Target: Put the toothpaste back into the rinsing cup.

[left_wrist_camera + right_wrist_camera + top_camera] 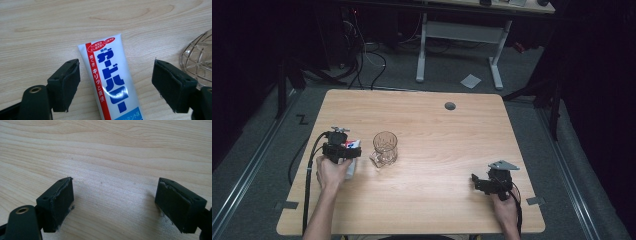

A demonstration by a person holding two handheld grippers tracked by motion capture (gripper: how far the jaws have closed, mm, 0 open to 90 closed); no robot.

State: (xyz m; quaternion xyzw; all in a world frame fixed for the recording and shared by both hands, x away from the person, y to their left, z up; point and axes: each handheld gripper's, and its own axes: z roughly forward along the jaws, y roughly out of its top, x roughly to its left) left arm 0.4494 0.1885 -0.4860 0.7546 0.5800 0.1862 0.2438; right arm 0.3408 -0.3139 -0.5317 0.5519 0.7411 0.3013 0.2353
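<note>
A white toothpaste tube (110, 80) with blue and red Japanese print lies flat on the wooden table (437, 130). My left gripper (116, 85) hangs over it, open, a jaw on each side of the tube and neither touching it. From the high view the tube (351, 146) peeks out under the left gripper (337, 145) at the table's left. A clear cut-glass cup (385, 148) stands just right of it; its rim (198, 62) shows at the left gripper view's right edge. My right gripper (482, 182) rests near the front right, open over bare wood (115, 202).
A grey cable grommet (450, 106) sits in the tabletop at the back right. Cables trail off the table's left edge from the left gripper. A desk frame (459, 40) and floor cables lie beyond the far edge.
</note>
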